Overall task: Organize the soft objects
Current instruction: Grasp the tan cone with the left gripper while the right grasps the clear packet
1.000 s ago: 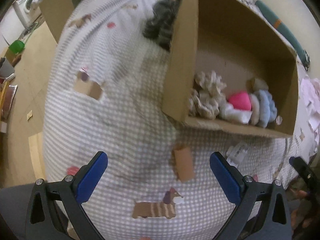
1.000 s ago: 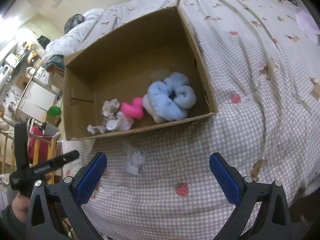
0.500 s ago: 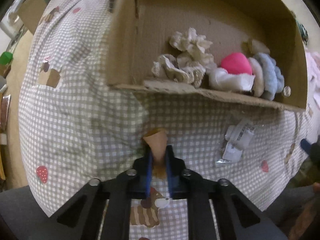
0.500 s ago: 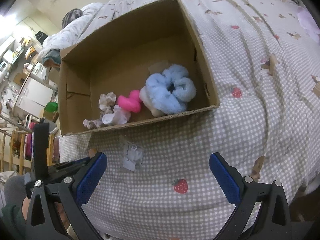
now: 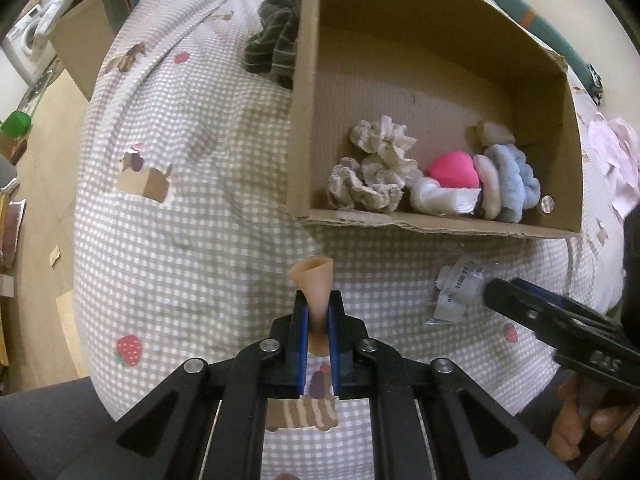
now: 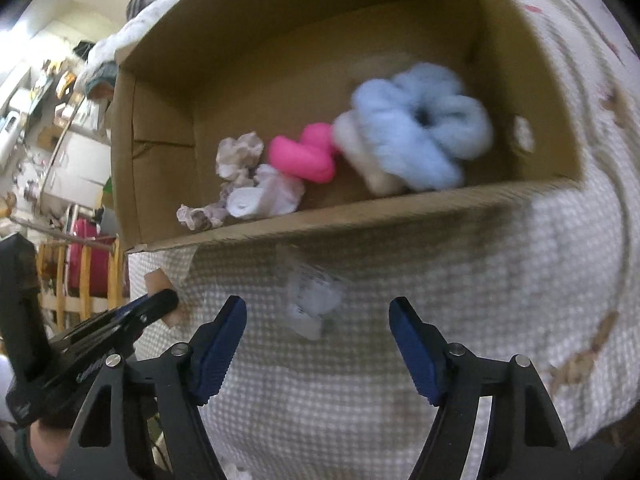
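My left gripper [image 5: 317, 320] is shut on a small beige soft sponge [image 5: 314, 280] and holds it just above the checked bedspread, in front of the cardboard box [image 5: 308, 128]. The box holds a beige scrunchie [image 5: 376, 168], a pink heart sponge [image 5: 454, 170], a white soft piece [image 5: 436, 198] and a blue fluffy scrunchie [image 5: 514, 178]. My right gripper [image 6: 318, 336] is open, its jaws on either side of a clear plastic packet [image 6: 312, 300] lying on the bed. That packet also shows in the left wrist view [image 5: 456, 292].
A dark striped cloth [image 5: 276, 46] lies left of the box. The bed edge drops to the floor on the left, where another cardboard box [image 5: 80, 40] stands. A wooden chair [image 6: 80, 276] stands beyond the bed in the right wrist view.
My left gripper closed on the beige sponge and lifted it slightly. My right gripper moved forward and down toward the plastic packet, still open.
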Demonstrator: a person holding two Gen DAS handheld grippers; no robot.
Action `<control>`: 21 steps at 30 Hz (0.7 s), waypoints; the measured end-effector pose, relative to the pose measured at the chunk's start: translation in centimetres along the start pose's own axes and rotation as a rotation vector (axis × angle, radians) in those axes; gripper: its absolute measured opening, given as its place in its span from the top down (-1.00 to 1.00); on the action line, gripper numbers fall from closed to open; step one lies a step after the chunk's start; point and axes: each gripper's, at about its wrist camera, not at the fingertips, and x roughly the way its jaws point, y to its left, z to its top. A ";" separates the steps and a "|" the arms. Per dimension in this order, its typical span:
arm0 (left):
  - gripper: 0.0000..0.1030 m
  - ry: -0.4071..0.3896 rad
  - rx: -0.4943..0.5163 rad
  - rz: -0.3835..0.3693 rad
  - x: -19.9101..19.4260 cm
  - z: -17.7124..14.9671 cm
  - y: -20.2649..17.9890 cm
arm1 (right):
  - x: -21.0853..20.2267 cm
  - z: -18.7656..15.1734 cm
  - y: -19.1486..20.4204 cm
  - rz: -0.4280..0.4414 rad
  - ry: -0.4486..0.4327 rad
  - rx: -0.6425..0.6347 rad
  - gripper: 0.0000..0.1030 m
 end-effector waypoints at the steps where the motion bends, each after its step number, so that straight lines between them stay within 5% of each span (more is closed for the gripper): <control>1: 0.84 -0.004 -0.001 0.004 -0.2 -0.1 0.5 | 0.7 0.2 0.7 -0.009 0.009 -0.017 -0.50; 10: 0.84 -0.027 -0.020 0.025 -0.4 0.5 2.1 | 5.4 -0.4 4.5 -0.221 0.076 -0.220 0.06; 14: 0.84 -0.035 -0.010 0.037 -0.3 0.7 1.5 | 5.2 -0.4 4.1 -0.209 0.063 -0.215 0.40; 21: 0.84 -0.051 0.008 0.072 -0.4 0.7 0.9 | 3.3 0.1 2.7 -0.169 0.030 -0.191 0.47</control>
